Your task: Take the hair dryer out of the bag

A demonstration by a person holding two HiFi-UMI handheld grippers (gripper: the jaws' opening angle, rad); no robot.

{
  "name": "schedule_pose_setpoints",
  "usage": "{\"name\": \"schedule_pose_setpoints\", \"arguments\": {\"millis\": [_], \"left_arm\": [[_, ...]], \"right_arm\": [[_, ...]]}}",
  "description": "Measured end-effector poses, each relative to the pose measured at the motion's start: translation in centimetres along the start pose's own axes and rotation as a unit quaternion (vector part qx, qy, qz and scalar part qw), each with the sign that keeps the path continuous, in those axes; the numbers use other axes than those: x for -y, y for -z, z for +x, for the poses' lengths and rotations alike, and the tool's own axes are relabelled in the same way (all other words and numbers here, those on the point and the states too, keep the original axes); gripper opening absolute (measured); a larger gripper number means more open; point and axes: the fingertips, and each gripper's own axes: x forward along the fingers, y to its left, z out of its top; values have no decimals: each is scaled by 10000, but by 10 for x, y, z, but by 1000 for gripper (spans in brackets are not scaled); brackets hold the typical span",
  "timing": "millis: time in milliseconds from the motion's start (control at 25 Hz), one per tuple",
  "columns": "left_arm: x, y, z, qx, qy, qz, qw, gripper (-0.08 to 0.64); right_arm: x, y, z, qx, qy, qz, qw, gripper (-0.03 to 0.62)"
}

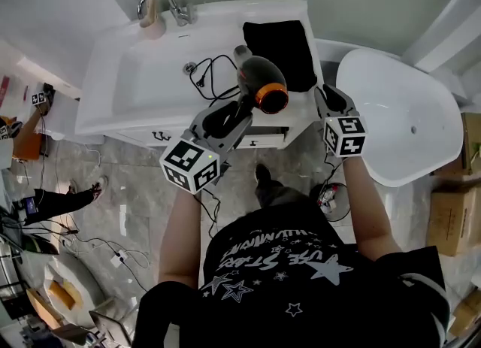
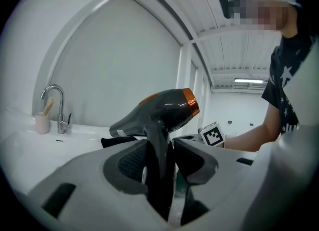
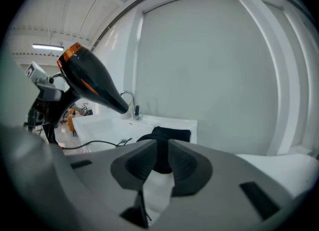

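- Left hand-held gripper (image 2: 158, 150) pinched the hair dryer (image 1: 261, 83) by its black handle (image 2: 157, 135), one jaw on each side. The barrel stuck out above the jaws, with the orange ring (image 1: 272, 98) turned towards the person.
- The hair dryer hung in the air over the front edge of the bench (image 1: 135, 117), towards its right end. It was fully out of the bag (image 1: 279, 53), which lay flat and dark at the back right corner of the bench.
- The right hand-held gripper (image 3: 162, 150) hovered off the bench's right front corner. Its jaws stood a little apart with nothing between them, and the bag showed only far beyond the gap.
- The cord (image 1: 214, 76) trailed from the dryer in loops into the right side of the basin (image 1: 150, 68).
- To finish the step well, the squeeze on the handle probably had to be firm, since the barrel's weight sat above the jaws and could tip them.
- Any further carry was best done slowly, so the loose cord followed without catching on the basin rim or the tap (image 1: 161, 1).
- The free hand-held gripper seemed best used to gather the cord or to stand clear.
- Count: one hair dryer, one bag, one cord, one tap, two hand-held grippers.
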Motion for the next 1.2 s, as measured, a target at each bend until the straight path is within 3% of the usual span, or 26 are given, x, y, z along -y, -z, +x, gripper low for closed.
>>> {"name": "schedule_pose_setpoints", "arguments": {"millis": [120, 520, 1200], "left_arm": [[13, 3, -11, 68, -24, -93, 9999, 180], [46, 19, -55, 147, -92, -313, 9994, 179], [98, 36, -82, 261, 245, -420, 9985, 179]], "right_arm": [[-6, 2, -17, 60, 37, 113, 9999, 10], [-55, 17, -64, -138, -286, 110, 9994, 6], [-107, 48, -142, -359, -460, -103, 9982, 6]]}}
